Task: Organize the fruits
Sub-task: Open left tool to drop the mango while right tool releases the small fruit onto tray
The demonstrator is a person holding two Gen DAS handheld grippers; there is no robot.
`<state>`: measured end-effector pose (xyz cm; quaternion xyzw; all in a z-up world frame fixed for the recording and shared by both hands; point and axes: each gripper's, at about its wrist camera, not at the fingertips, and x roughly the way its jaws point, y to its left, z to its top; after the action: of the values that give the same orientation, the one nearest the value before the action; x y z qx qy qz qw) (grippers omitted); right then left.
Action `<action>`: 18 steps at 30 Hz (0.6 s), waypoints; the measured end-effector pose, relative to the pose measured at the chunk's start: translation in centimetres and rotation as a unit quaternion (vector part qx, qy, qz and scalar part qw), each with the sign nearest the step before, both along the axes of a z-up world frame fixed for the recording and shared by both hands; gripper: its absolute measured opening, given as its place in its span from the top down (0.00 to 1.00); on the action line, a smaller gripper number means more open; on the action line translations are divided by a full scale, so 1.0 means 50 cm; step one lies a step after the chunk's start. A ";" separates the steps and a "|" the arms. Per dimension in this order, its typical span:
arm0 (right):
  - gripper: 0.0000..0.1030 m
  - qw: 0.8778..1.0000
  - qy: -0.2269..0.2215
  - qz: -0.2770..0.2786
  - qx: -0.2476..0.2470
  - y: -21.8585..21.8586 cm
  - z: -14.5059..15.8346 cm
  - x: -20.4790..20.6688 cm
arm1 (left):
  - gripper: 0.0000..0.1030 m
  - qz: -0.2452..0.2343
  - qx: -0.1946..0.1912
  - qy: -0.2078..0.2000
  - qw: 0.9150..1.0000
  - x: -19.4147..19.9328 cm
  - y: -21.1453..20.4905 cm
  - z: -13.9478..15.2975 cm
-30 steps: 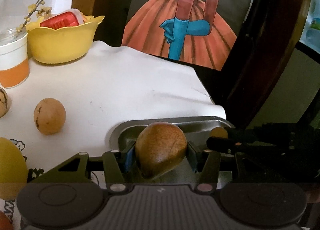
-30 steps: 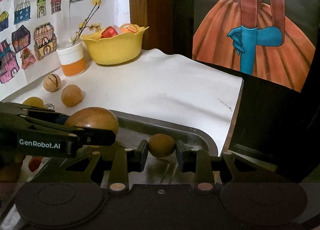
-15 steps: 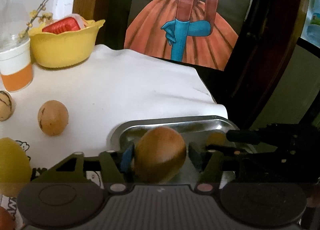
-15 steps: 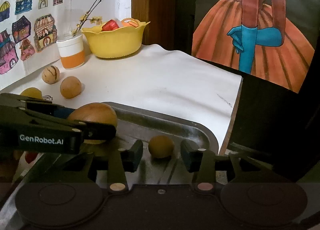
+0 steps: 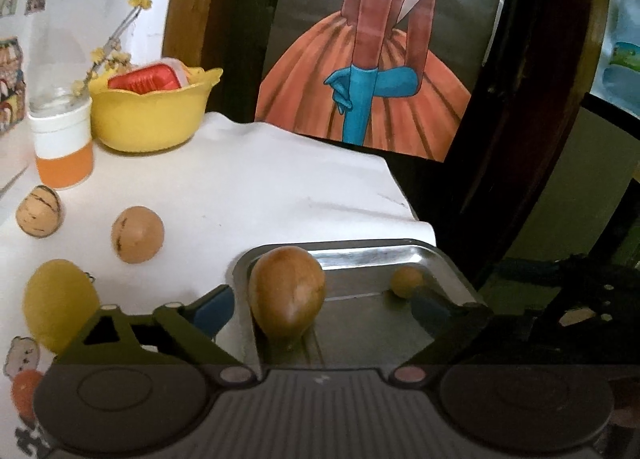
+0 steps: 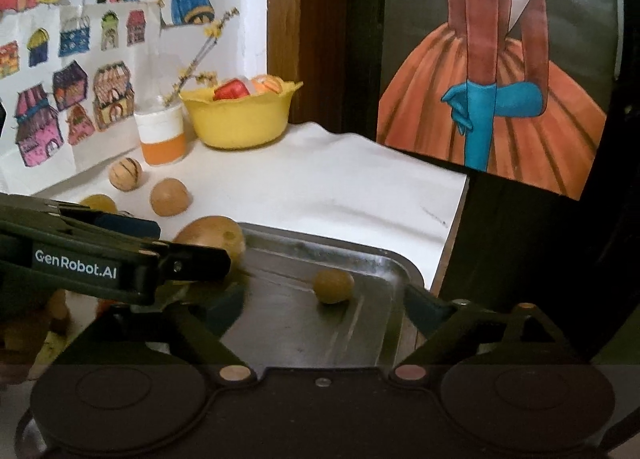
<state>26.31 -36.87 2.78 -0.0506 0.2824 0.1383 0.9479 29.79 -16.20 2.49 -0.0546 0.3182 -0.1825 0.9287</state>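
Fruit is split between tray and tablecloth: a big brown pear-shaped one (image 5: 286, 297) and a small yellow ball (image 6: 333, 285) are sat in the metal tray (image 5: 372, 257). Both tongs, left gripper (image 5: 322, 305) and right gripper (image 6: 324, 305), are spread wide, nothing gripped or touched. Three more fruits (image 5: 137, 234) are left on the cloth.

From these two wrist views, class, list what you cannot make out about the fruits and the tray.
- Metal tray: its near end is hidden by the gripper bodies in both views.
- Large brown fruit: in the right wrist view the left gripper covers part of it.
- Yellow bowl: its rim hides most of its contents.
- Orange item at the left wrist view's lower left: cut off, unidentifiable.
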 end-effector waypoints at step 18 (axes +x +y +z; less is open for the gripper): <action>0.01 1.000 -0.027 -0.008 -0.003 0.019 0.060 -0.214 | 0.01 0.021 0.008 -0.025 0.999 -0.195 0.058 0.049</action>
<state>15.59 -35.92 5.79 -0.0547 0.2576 0.1286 0.9561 20.03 -13.33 4.92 -0.0491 0.2948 -0.1620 0.9404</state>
